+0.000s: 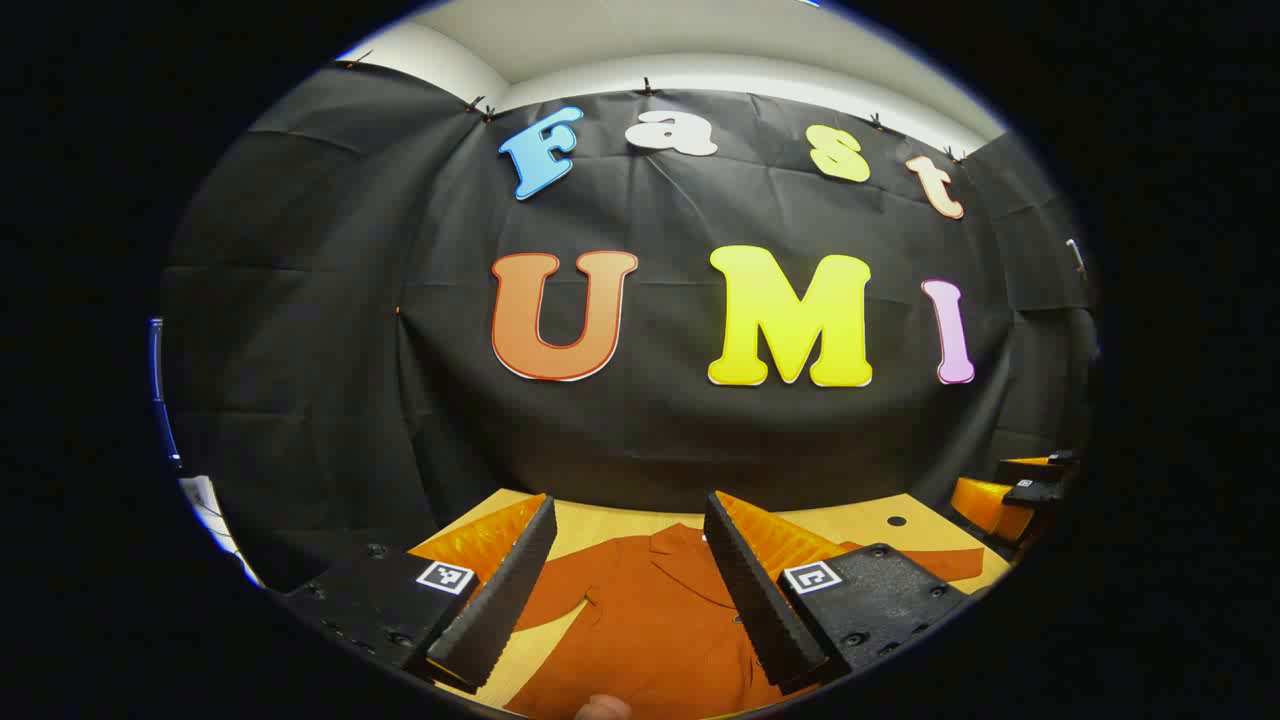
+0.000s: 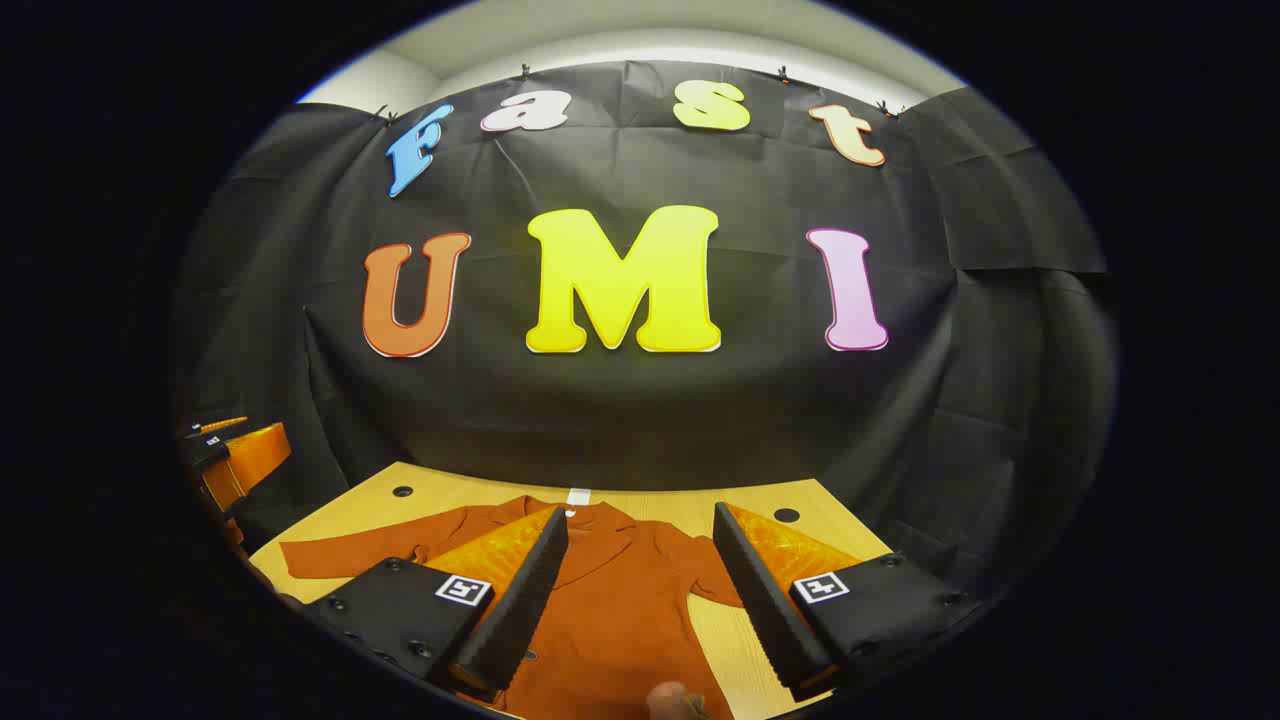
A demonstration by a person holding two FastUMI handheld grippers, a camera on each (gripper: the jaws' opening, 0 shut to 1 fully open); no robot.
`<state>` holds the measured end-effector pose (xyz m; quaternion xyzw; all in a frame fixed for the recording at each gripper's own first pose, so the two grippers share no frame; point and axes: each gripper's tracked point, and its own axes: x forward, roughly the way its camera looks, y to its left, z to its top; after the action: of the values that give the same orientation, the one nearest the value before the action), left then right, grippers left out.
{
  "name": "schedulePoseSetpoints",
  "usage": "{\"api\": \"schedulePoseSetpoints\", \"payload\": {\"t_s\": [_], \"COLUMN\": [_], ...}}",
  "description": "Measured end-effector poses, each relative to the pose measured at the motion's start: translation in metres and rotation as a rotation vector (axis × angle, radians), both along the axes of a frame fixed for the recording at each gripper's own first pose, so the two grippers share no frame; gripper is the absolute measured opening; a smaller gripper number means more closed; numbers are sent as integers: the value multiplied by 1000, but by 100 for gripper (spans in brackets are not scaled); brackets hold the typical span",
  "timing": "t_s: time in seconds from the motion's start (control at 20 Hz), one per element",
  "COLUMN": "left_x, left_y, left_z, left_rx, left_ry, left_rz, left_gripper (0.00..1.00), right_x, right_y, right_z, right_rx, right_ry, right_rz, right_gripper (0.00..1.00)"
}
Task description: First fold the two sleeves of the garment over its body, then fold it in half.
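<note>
Two grippers hover w/ jaws wide apart, holding nothing: left gripper, right gripper. Below them a rust-orange collared garment lies flat on a light wood table, collar toward the back wall, buttons down the front. One sleeve stretches straight out sideways, unfolded.
</note>
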<state>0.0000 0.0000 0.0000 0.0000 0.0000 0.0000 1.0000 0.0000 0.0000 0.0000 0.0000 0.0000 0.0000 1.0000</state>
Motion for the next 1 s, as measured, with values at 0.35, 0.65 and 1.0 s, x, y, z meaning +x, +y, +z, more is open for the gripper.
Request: {"api": "schedulePoseSetpoints", "payload": {"t_s": [0.35, 0.65, 1.0], "left_x": [1, 5, 10], "left_y": [-2, -5, -6], "left_z": [-4, -9, -10], "left_rx": [-7, -4, 5], "left_ry": [16, 25, 28], "left_rz": [-18, -28, -32], "left_gripper": [96, 96, 96], "right_x": [2, 8, 9], "right_y": [-1, -6, -10], "right_z": [-1, -5, -3], "right_rx": [6, 7, 12], "right_ry": [2, 13, 2], "right_rz": [-9, -25, -42], "right_gripper": [94, 94, 92]}}
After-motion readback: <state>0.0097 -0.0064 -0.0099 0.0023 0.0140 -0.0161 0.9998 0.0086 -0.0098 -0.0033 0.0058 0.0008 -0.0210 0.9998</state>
